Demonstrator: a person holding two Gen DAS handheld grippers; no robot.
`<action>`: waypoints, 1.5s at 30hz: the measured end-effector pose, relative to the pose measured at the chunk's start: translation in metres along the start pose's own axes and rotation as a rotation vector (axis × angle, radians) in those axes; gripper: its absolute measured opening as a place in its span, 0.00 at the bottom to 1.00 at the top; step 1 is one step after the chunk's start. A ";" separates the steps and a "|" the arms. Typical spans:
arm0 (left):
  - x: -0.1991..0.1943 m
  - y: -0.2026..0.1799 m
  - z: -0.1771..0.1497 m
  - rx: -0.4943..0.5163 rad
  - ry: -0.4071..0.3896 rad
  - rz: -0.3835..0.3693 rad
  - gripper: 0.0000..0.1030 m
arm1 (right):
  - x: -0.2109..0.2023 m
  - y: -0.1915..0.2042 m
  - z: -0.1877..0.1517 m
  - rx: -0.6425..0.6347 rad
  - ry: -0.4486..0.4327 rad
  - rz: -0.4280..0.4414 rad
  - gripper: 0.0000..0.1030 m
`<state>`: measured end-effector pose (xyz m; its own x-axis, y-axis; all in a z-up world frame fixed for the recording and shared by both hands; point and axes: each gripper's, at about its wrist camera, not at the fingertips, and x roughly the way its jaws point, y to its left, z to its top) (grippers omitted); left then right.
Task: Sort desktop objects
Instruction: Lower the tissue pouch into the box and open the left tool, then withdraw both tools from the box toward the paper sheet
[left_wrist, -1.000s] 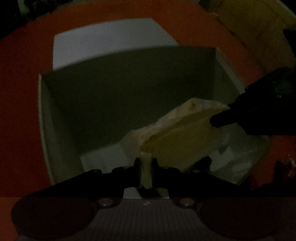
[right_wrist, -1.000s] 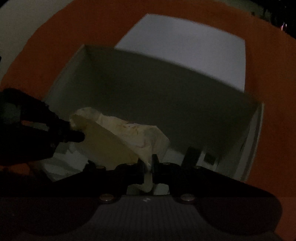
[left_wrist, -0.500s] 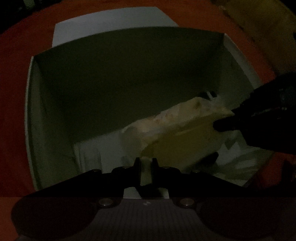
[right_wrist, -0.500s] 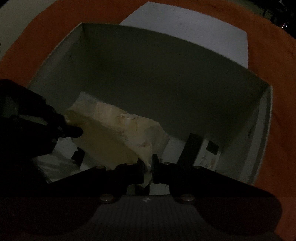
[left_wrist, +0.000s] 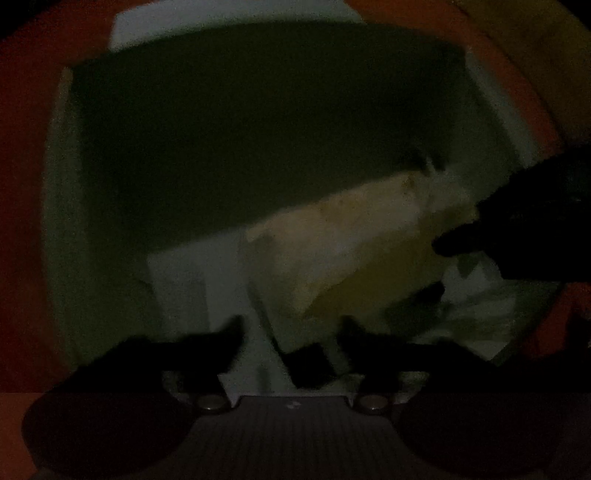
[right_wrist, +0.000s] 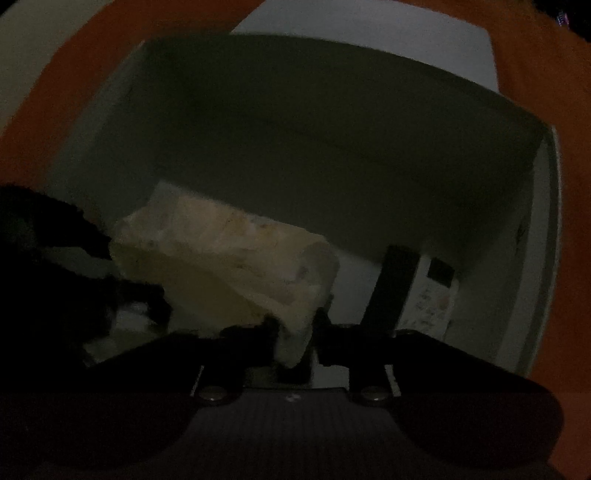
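A pale yellow crumpled bag (left_wrist: 343, 251) hangs low inside a white box (left_wrist: 59, 206) on an orange cloth. In the left wrist view my left gripper (left_wrist: 291, 332) is open, its fingers spread, and the bag's corner is free of it. In the right wrist view my right gripper (right_wrist: 295, 328) is still shut on the bag's (right_wrist: 229, 258) other corner, down inside the box (right_wrist: 543, 206). The left gripper shows as a dark shape at the left of that view. The scene is very dark.
A white remote control (right_wrist: 432, 295) with a dark object beside it leans in the box's right corner. White crumpled plastic (left_wrist: 480, 310) lies on the box floor. A small dark object (left_wrist: 310, 365) lies below the left gripper. The box flap (right_wrist: 369, 40) lies behind.
Both grippers lowered the bag deeper into the box. My left gripper opened and let go of its corner; the right jaws have widened slightly but still hold theirs.
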<state>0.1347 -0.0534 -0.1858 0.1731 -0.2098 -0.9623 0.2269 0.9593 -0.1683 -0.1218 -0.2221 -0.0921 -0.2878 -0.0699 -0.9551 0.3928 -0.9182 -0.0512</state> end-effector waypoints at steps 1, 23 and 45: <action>-0.010 0.003 0.003 -0.007 -0.027 -0.021 0.71 | -0.009 -0.004 0.004 0.021 -0.026 0.019 0.31; -0.091 0.094 0.136 -0.074 -0.461 0.234 1.00 | -0.119 -0.095 0.125 0.163 -0.381 -0.083 1.00; 0.009 0.184 0.254 -0.215 -0.167 0.341 1.00 | -0.012 -0.178 0.227 0.212 -0.318 -0.243 1.00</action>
<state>0.4218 0.0731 -0.1711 0.3601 0.1153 -0.9258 -0.0722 0.9928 0.0956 -0.3868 -0.1467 -0.0048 -0.6165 0.0715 -0.7841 0.1027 -0.9800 -0.1702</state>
